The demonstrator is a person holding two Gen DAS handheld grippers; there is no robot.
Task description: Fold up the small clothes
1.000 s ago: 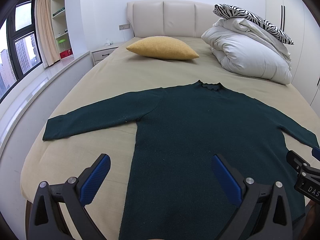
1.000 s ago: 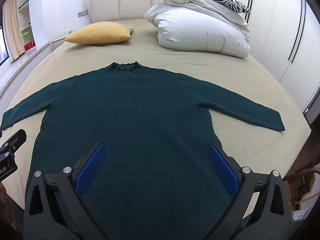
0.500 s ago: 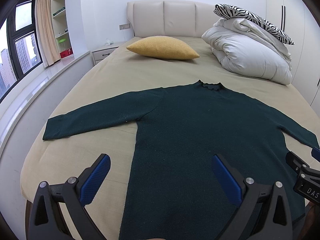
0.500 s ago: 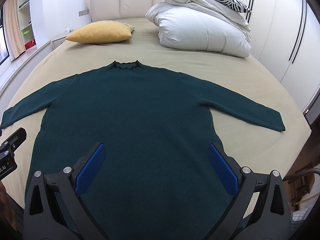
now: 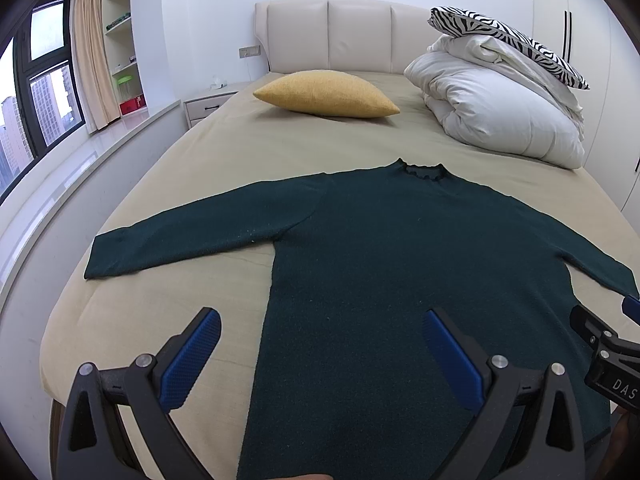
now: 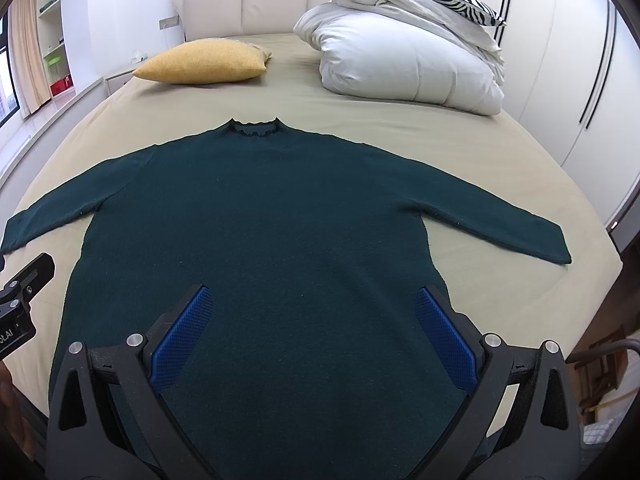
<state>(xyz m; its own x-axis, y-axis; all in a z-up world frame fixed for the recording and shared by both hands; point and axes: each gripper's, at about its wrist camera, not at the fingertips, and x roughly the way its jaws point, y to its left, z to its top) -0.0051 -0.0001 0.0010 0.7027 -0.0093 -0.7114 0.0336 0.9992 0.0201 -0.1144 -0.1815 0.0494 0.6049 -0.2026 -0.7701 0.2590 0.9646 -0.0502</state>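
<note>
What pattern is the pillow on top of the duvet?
Black-and-white zebra stripes on the pillow; clearest in the left wrist view.

dark green sweater, yellow pillow, zebra-striped cushion

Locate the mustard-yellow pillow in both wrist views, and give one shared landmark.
Left wrist view: mustard-yellow pillow sits upper centre, left of the white duvet.
Right wrist view: same pillow sits upper left.
Shared landmark: the ruffled collar of the dark green sweater.
</note>
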